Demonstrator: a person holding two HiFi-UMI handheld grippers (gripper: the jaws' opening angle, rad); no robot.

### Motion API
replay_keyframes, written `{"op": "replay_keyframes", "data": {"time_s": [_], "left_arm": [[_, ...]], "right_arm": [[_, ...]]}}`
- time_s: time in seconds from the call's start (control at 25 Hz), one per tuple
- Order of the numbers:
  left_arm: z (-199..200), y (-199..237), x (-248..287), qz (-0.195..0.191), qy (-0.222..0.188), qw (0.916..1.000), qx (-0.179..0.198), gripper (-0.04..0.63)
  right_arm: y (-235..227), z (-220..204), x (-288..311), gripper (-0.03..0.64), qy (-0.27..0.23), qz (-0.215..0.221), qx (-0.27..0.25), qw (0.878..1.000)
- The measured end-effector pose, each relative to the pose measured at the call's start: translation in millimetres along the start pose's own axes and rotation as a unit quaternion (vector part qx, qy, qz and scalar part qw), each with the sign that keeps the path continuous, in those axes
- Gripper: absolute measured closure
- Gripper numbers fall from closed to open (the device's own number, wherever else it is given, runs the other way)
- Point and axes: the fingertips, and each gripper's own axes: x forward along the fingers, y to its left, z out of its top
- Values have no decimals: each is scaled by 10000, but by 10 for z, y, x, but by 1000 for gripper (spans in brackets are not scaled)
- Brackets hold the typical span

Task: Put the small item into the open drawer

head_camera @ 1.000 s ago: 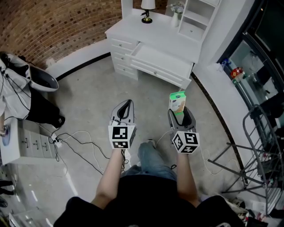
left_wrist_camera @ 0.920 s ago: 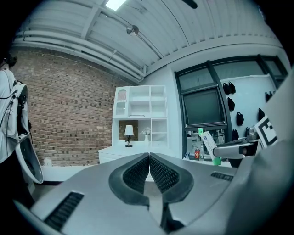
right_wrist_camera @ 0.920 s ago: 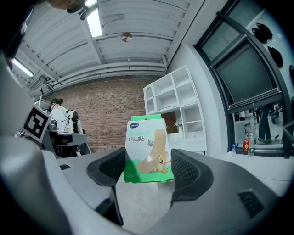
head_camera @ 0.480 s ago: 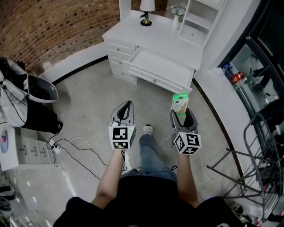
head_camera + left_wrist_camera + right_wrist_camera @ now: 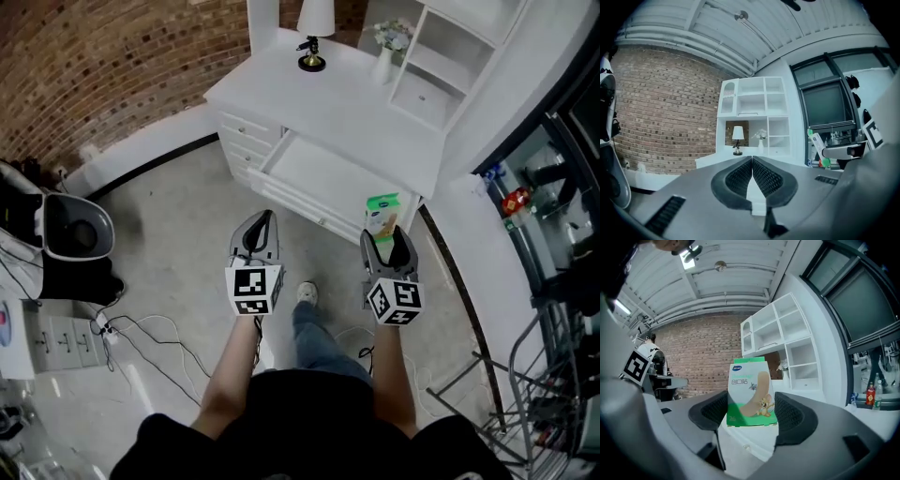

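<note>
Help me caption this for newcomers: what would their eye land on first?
The green-and-white box stands upright, clamped in the right gripper, near the open drawer of the white desk. Beside it the left gripper is shut on nothing, and a brick wall stands behind the desk.

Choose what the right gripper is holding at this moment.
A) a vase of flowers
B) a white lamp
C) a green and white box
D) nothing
C: the green and white box stands upright, clamped between the fingers of the right gripper.
</note>
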Motion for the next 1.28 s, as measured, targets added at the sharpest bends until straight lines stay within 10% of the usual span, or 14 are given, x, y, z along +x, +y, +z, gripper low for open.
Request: {"op": "replay_keyframes", "data": {"time_s": [0.44,1.28], "left_arm": [[305,403,2005,302,207,9993,102,574],[52,838,3192,-74,577,9982,-126,574]], "right_arm": [[-725,290,2069,308,298,374,117,9988],[-747,126,3302,308,811,364,54,9960]]}}
